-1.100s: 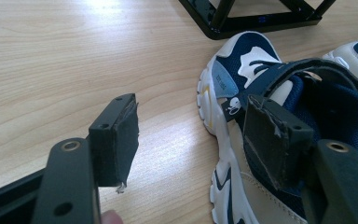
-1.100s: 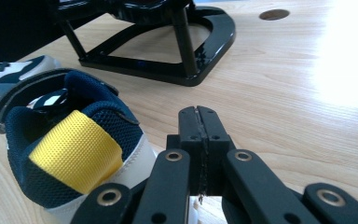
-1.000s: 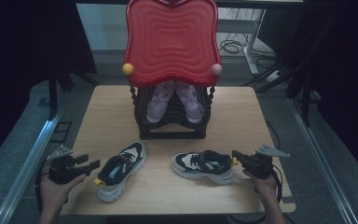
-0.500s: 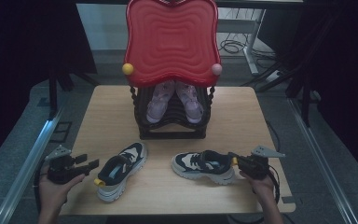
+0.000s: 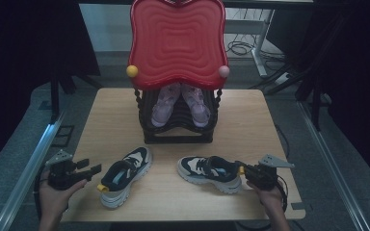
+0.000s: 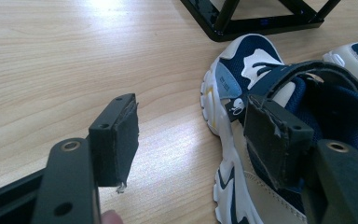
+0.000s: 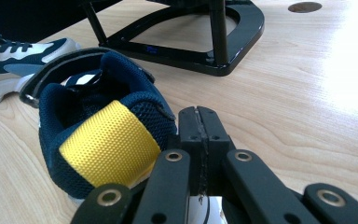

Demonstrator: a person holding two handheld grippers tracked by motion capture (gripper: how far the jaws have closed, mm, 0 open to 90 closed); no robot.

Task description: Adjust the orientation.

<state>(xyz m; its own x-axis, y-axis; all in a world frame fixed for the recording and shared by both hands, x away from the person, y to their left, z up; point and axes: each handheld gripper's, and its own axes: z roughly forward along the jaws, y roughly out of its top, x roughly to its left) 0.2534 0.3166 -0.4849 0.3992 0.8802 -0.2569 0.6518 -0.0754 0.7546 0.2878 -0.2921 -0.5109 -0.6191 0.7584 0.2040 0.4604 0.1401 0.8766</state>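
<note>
**Two shoes wait in front of the black rack**

The right gripper point(image 5: 244, 171) has slid in a little toward the heel of the right shoe point(image 5: 208, 171) since a moment ago. Now it sits just behind that heel, by the yellow tab point(image 7: 109, 142). Its jaws are pressed together with nothing between them, so it has not grabbed the shoe yet. It may need to open first.

The left gripper point(image 5: 94, 169) has hardly moved. It stays just left of the left shoe point(image 5: 124, 175), and its jaws are spread wide. One pad point(image 6: 276, 138) is right at the shoe's side, ready to close on it.

Both shoes lie on the wooden table point(image 5: 111, 115), in front of the black rack point(image 5: 178, 134). A pink pair point(image 5: 179, 104) already sits inside the rack, under the red top point(image 5: 177, 43).

Between the shoes and the rack there is bare table, so there is room to lift. The right hand is close to the table's front corner, and the left shoe's toe is near the front edge.
</note>
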